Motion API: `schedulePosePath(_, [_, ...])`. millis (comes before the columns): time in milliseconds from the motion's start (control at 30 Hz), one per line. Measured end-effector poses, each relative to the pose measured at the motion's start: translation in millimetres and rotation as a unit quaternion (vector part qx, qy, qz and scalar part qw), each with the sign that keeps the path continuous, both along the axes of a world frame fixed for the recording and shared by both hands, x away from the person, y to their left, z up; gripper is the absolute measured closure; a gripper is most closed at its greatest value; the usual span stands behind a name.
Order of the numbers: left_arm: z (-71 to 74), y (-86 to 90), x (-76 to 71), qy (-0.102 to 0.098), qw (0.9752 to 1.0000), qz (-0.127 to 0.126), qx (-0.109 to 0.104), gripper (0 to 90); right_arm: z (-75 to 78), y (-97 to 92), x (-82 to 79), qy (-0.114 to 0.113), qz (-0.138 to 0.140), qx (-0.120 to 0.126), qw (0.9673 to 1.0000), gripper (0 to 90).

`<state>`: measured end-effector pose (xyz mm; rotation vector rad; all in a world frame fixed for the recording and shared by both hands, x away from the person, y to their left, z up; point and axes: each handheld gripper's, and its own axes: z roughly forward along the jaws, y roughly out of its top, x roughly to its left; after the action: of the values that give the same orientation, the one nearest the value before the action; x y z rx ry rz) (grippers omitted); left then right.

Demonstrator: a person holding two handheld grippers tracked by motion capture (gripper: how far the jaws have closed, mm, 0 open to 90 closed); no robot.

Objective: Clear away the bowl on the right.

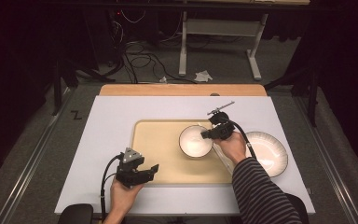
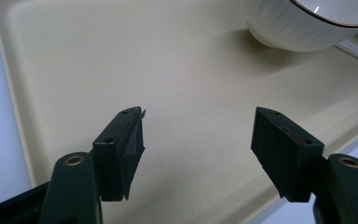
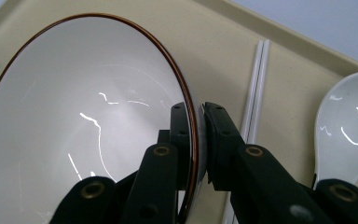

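A white bowl (image 1: 195, 141) with a brown rim sits on the beige tray (image 1: 158, 144). My right gripper (image 1: 210, 134) is shut on the bowl's right rim; the right gripper view has one jaw inside the bowl (image 3: 84, 121) and one outside, clamping the rim at my right gripper's tips (image 3: 197, 112). My left gripper (image 1: 154, 169) is open over the tray's near left part, with nothing between its jaws. From the left gripper view the bowl (image 2: 307, 28) stands at the top right, beyond my left gripper (image 2: 198, 126) and the tray (image 2: 121, 56).
A white plate (image 1: 270, 151) with a dark rim lies on the white table right of the tray. White chopsticks (image 3: 257, 88) and a white spoon (image 3: 349, 126) lie on the tray beside the bowl. A small metal tool (image 1: 220, 108) lies behind the tray.
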<state>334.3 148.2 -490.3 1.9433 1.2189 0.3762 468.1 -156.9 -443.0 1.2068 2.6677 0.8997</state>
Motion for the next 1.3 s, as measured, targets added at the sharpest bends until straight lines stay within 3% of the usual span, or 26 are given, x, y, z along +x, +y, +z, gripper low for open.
schedulePosePath(100, [-0.1, 2.1, -2.0, 0.002, 1.0, 0.002, -0.001, 34.5, -3.0, 3.8, 6.1, 0.002, -0.001, -0.002, 1.0, 84.4])
schedulePosePath(267, [-0.4, 8.6, -3.8, 0.011, 0.9995, 0.012, -0.025, 34.5, -7.4, 7.2, 15.6, 0.008, -0.007, -0.002, 0.9999, 84.4])
schedulePosePath(800, [-0.9, 17.0, -12.3, 0.013, 0.9992, 0.029, -0.024, 34.5, -20.6, 23.0, 43.8, 0.017, -0.033, -0.021, 0.9991, 84.2])
schedulePosePath(967, [-1.2, 19.3, -15.0, 0.013, 0.999, 0.036, -0.023, 34.5, -24.8, 21.7, 52.4, 0.025, -0.054, -0.01, 0.9982, 84.2])
schedulePosePath(1133, [-0.7, 22.8, -17.0, 0.011, 0.9987, 0.044, -0.024, 34.5, -23.3, 24.7, 60.5, 0.014, -0.063, -0.02, 0.9977, 83.9])
schedulePosePath(1300, [-0.3, 25.9, -18.6, 0.011, 0.9984, 0.05, -0.025, 34.5, -25.8, 25.9, 66.7, 0.014, -0.072, -0.013, 0.9972, 83.7])
